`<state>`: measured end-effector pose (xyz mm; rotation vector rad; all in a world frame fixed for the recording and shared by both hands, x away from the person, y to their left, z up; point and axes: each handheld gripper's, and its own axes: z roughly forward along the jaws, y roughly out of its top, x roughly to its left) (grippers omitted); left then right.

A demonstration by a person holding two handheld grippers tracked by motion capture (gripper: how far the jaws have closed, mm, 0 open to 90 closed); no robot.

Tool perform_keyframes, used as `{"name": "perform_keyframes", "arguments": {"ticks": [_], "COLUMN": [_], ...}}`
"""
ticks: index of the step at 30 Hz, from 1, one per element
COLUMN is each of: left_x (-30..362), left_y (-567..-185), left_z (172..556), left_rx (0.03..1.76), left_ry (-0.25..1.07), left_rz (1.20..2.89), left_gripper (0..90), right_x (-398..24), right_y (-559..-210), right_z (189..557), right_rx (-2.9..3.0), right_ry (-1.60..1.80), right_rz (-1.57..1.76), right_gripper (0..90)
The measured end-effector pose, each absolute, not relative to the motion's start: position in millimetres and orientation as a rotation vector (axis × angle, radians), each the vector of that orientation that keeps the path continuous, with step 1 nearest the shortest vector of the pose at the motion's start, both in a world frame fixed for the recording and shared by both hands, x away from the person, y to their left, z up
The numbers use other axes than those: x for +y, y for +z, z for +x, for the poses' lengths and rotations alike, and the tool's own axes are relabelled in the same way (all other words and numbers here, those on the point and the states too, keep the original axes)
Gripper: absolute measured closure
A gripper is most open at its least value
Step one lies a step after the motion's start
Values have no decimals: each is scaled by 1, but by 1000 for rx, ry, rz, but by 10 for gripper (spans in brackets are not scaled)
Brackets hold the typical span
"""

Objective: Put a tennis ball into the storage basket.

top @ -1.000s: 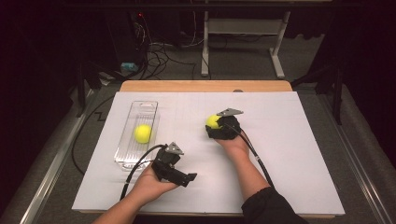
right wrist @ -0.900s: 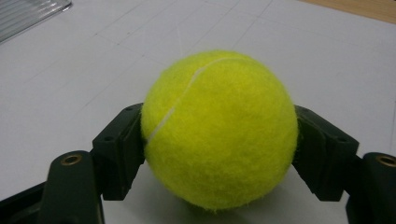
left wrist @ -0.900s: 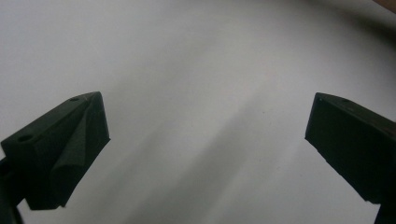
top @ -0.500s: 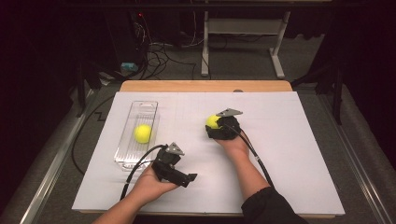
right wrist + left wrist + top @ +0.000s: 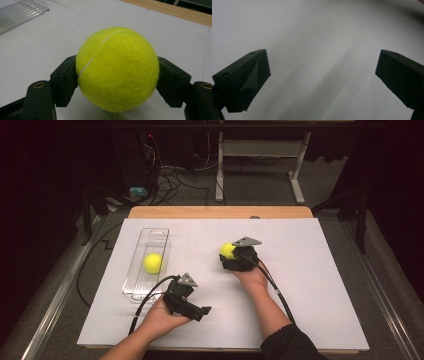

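The right tool (image 5: 117, 72) clamps a ball (image 5: 117, 68) mid-table, likely bound for the tray (image 5: 134, 285); the left tool (image 5: 322, 82) waits, jaws apart.

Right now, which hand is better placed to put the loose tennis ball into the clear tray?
The right. The right gripper is shut on the tennis ball; the left gripper is open over bare table beside the clear tray, which already holds another ball.
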<state>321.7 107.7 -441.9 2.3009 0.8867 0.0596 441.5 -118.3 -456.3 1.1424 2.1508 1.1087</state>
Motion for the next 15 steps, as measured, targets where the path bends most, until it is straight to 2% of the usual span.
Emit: {"name": "perform_keyframes", "arguments": {"ticks": [15], "left_x": [104], "left_y": [-443], "left_z": [320], "left_rx": [877], "left_ry": [58], "left_rz": [2311], "left_gripper": [7], "right_x": [-131], "right_y": [-446], "right_z": [409], "right_rx": [2125], "right_ry": [1176], "right_rz": [1107], "right_gripper": [267]}}
